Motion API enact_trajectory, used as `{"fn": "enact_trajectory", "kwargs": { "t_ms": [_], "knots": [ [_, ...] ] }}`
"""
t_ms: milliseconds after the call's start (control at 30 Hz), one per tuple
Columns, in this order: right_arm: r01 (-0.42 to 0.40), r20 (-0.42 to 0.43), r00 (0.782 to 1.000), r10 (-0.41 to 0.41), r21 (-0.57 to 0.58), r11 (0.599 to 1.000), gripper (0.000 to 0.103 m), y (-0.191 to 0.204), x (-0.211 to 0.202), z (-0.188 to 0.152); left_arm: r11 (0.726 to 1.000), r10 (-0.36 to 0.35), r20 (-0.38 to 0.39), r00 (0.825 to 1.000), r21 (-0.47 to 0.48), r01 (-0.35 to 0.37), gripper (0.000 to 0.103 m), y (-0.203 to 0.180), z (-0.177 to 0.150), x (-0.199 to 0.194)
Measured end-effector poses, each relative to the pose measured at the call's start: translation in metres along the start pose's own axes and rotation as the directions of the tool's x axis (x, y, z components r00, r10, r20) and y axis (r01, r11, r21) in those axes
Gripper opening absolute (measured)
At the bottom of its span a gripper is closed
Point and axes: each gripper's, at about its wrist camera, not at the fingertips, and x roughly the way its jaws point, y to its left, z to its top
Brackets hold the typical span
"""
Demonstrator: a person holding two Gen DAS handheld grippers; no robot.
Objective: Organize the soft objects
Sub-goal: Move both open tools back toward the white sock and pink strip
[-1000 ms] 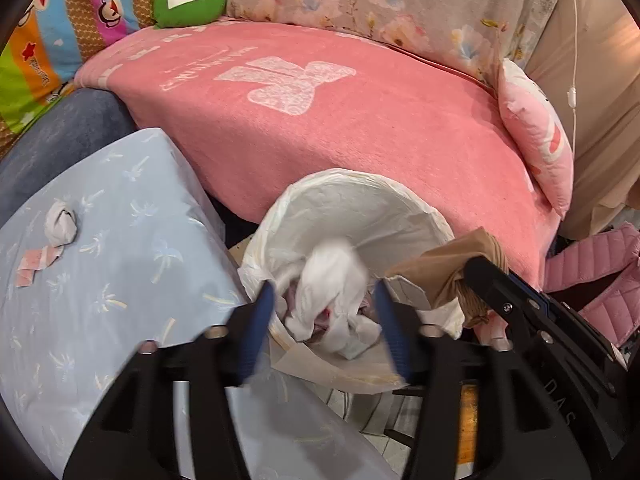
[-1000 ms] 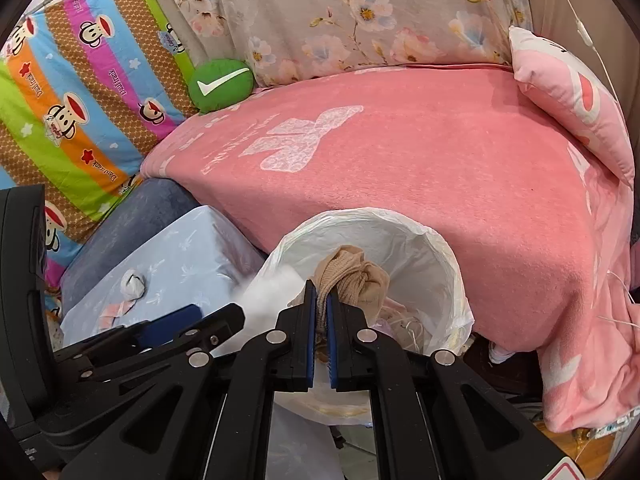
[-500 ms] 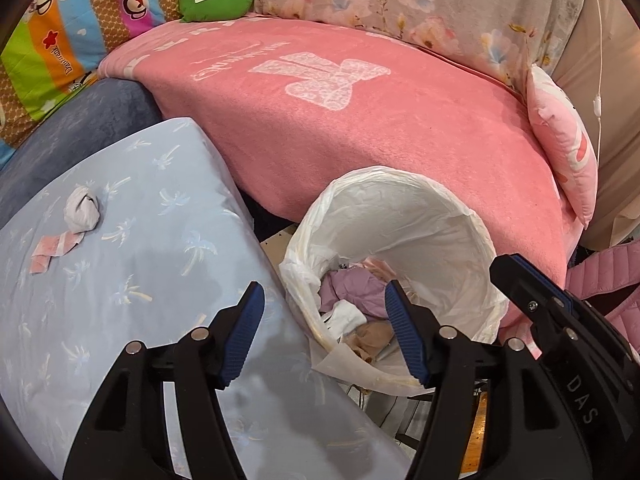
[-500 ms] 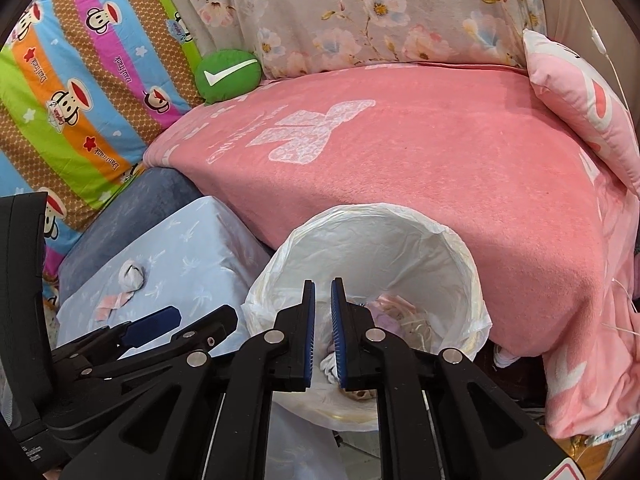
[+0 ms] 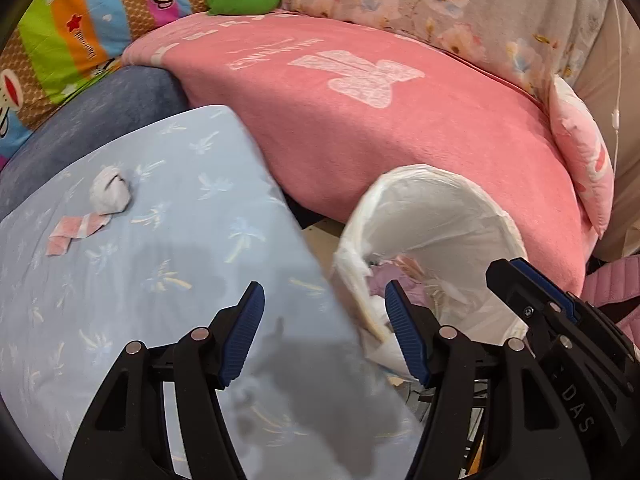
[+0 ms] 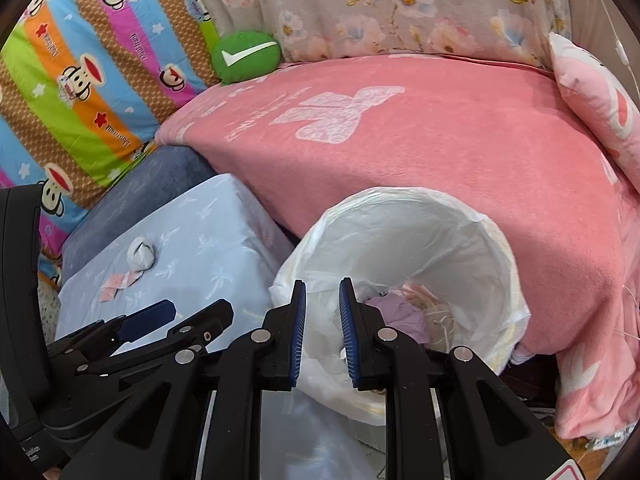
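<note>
Both wrist views downward, sharing bin [image 5: 436, 216]

— What's on the pale blue palm-print cushion top [image 5: 168, 264]?
— A balled white sock [image 5: 110, 192] near its far left corner, with a pink-and-white striped cloth strip [image 5: 76, 230] touching it.

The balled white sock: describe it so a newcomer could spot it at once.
Find the light blue palm-print sheet beside the pink blanket. On it lies the balled white sock, touching a flat pink-and-white striped strip. It is the only rounded lump there.
</note>
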Motion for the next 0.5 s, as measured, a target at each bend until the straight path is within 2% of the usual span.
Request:
{"fn": "enact_trajectory", "kwargs": {
  "t_ms": [100, 167, 500],
  "knots": [
    [-0.016, -0.014, 1.0, 0.016, -0.031, 0.999, 0.019, 0.018, 0.007, -0.002, 0.999, 0.017, -0.002, 1.0, -0.033, -0.017, 0.06, 0.018, -0.002, 0.0],
    [-0.028, -0.024, 0.999, 0.027, -0.047, 0.999, 0.019, 0.031, 0.012, -0.004, 0.998, 0.031, -0.007, 0.999, -0.059, -0.032, 0.067, 0.031, -0.003, 0.001],
    [-0.084, -0.086, 0.994, 0.072, -0.138, 0.987, 0.024, 0.103, 0.045, -0.01, 0.975, 0.1, -0.023, 0.995, -0.196, -0.102, 0.067, 0.115, -0.011, 0.001]
  ]
}}
